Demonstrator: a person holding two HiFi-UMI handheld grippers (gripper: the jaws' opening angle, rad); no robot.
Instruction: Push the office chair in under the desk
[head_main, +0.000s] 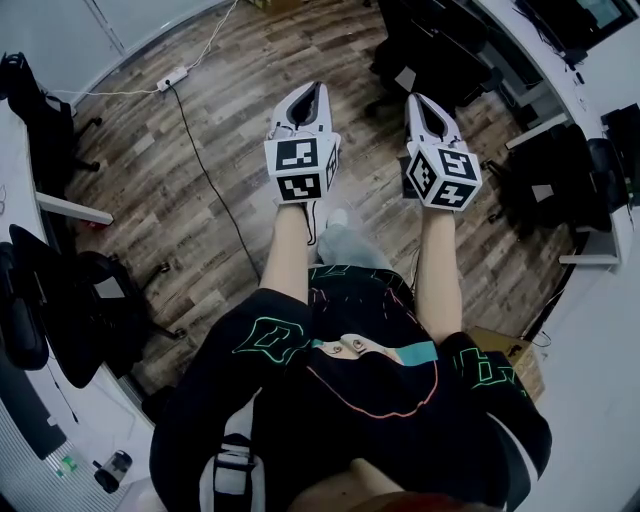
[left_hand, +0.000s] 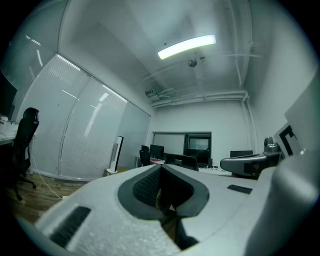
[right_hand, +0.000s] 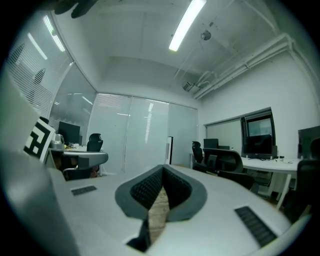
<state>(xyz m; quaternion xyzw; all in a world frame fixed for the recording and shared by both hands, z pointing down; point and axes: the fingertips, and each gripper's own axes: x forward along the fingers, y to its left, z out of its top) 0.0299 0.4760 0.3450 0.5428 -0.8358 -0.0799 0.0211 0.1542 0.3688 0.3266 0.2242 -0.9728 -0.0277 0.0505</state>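
I hold both grippers out level over the wooden floor. My left gripper (head_main: 316, 90) is shut with nothing in it, and its dark pads meet in the left gripper view (left_hand: 161, 169). My right gripper (head_main: 416, 101) is also shut and empty (right_hand: 162, 171). A black office chair (head_main: 425, 45) stands just beyond the right gripper's tip, beside the white desk (head_main: 545, 70) at the upper right. In the right gripper view that chair (right_hand: 227, 162) stands in front of the desk (right_hand: 272, 164), which carries monitors. Neither gripper touches a chair.
A second black chair (head_main: 560, 185) sits at the right desk. More chairs (head_main: 75, 300) stand by the white desk (head_main: 20, 190) on the left. A power strip (head_main: 172, 77) and its cable (head_main: 205, 175) lie on the floor ahead-left. A cardboard box (head_main: 512, 352) is at my right.
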